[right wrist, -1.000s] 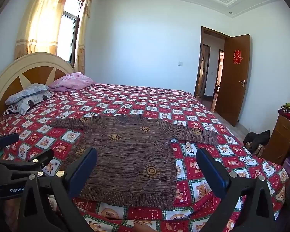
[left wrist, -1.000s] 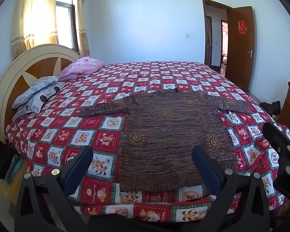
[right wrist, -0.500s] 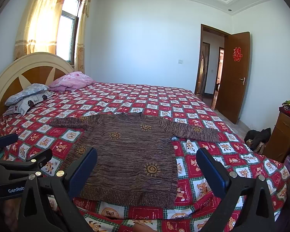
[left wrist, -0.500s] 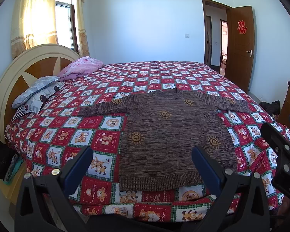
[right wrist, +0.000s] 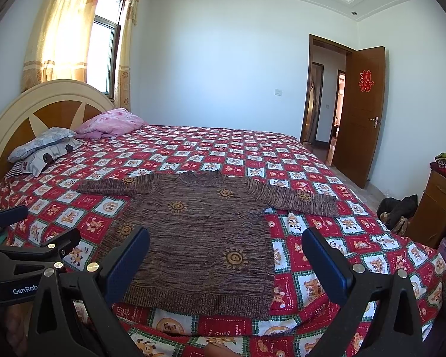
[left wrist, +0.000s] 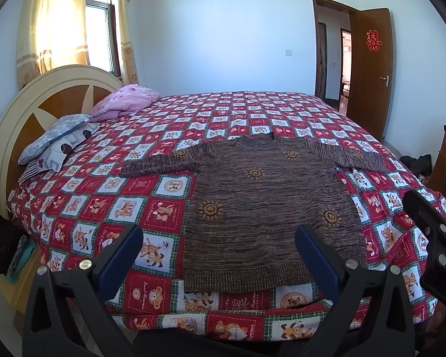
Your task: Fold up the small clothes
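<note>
A small brown knitted sweater (left wrist: 267,205) with yellow sun motifs lies flat on the bed, sleeves spread out to both sides, hem toward me. It also shows in the right wrist view (right wrist: 199,238). My left gripper (left wrist: 220,250) is open and empty, held off the near edge of the bed in front of the hem. My right gripper (right wrist: 226,253) is open and empty, also in front of the hem. The right gripper's body (left wrist: 434,238) shows at the right of the left wrist view, and the left gripper's body (right wrist: 23,253) at the left of the right wrist view.
The bed carries a red checked cartoon quilt (left wrist: 110,202). Pillows (left wrist: 59,145) and a pink bundle (left wrist: 128,101) lie by the headboard (left wrist: 23,110). A wooden cabinet (right wrist: 437,205) and dark bags (right wrist: 398,211) stand at the right. A brown door (right wrist: 359,113) is open.
Both views have shifted only slightly; the sweater lies as before and both grippers stay open.
</note>
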The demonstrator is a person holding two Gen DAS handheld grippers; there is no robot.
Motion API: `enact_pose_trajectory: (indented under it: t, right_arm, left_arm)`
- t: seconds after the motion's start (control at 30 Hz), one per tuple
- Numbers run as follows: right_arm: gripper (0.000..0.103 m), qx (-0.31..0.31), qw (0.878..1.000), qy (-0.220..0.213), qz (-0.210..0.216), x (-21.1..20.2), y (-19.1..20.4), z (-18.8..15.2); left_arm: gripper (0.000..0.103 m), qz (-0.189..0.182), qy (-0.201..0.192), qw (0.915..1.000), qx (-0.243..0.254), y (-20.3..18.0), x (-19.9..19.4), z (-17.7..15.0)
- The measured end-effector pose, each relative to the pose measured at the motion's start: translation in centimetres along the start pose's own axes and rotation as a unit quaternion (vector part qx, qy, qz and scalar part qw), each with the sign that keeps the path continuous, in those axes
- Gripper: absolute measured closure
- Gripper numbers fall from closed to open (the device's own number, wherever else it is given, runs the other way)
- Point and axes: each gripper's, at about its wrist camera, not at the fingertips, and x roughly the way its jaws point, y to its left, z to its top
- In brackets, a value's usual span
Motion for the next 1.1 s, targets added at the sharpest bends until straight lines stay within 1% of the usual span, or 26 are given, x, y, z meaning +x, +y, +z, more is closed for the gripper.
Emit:
enact_pose_trajectory:
  t: [1.1]
  right_arm:
    - [0.001,-0.004,1.000,0.007,0.004,0.26,0.05,-0.38]
  left_arm:
    - [0.000,-0.001,0.003,1.0000,0.000,0.02,0.14,-0.21]
